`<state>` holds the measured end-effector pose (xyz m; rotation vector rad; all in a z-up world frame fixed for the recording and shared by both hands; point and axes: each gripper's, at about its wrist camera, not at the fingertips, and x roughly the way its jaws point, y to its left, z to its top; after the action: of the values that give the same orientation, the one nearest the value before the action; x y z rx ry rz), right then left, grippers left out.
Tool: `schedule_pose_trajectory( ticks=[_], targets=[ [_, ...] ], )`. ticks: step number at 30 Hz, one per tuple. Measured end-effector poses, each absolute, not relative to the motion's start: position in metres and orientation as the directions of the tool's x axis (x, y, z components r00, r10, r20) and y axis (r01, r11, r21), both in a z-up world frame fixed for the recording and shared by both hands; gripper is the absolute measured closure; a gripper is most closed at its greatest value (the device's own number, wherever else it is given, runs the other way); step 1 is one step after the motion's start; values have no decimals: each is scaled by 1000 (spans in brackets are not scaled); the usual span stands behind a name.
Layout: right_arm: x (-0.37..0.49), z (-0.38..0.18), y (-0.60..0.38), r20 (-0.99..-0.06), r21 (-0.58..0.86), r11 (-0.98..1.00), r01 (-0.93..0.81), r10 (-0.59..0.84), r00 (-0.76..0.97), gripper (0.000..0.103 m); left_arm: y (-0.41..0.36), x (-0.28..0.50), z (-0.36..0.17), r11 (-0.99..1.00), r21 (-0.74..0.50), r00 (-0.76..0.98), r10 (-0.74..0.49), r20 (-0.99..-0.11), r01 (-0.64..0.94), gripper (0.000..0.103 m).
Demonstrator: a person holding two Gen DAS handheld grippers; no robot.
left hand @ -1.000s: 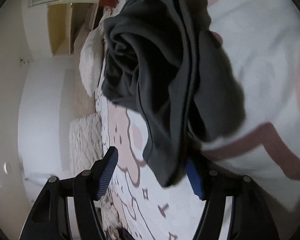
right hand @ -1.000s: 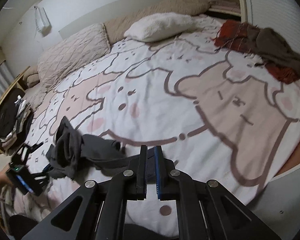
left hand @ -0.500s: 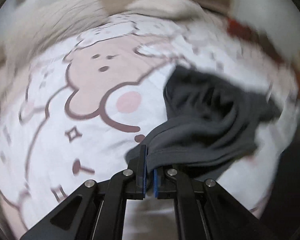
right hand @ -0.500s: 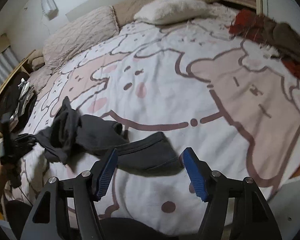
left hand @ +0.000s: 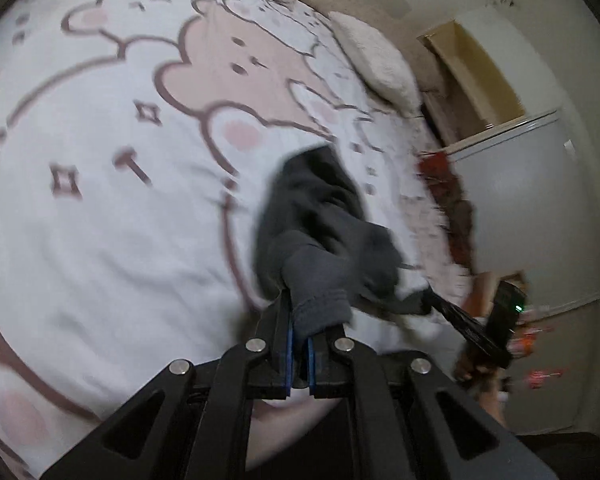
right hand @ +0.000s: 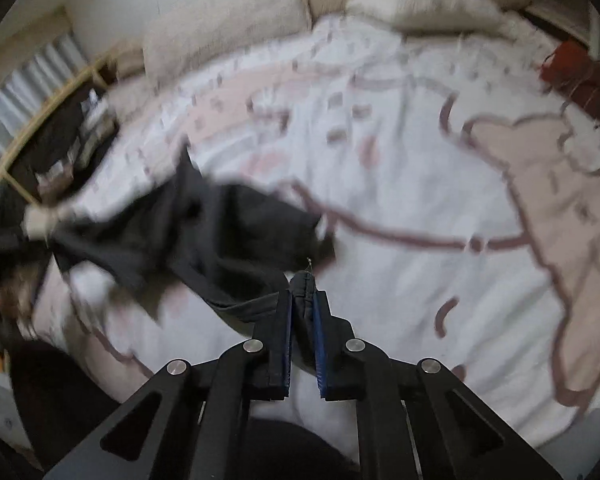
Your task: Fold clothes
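Dark grey cloth, the garment (left hand: 320, 232), is stretched above the near edge of the bed cover (left hand: 100, 208), a white spread printed with pink animals. One bunched hem is pinched between the closed fingers of the left gripper (left hand: 300, 336). Another edge is clamped by the right gripper (right hand: 303, 312), its fingers nearly together on a thick fold. A red blanket (right hand: 576, 72) is seen at the far right corner.

Motion is smearing my right view, so the dark garment (right hand: 220, 232) is showing no clear outline; my left gripper (right hand: 40, 224) is only a pale blur.
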<state>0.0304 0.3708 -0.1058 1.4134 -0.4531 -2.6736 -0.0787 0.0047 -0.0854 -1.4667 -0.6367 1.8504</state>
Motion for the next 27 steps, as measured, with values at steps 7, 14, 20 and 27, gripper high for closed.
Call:
schedule_pose_trajectory(
  ticks=[7,14,20,27],
  targets=[
    [36,37,377,-540,228,-973,-44,-89,-837,93,-7,-20,-39,-433,-884,-74,901,-427,-177,98],
    [43,156,326,-294,35,-993,114,-119,-948,93,-24,19,21,-385,-874,-116,923,-367,-297,98],
    [5,177,297,-253,-53,-992,112,-95,-963,93,-40,-23,107,-443,-770,-321,891,-321,-459,98],
    [-16,189,278,-208,-98,-992,85,-63,-976,93,-49,-104,188,-486,-705,-515,834,-198,-516,98]
  ],
)
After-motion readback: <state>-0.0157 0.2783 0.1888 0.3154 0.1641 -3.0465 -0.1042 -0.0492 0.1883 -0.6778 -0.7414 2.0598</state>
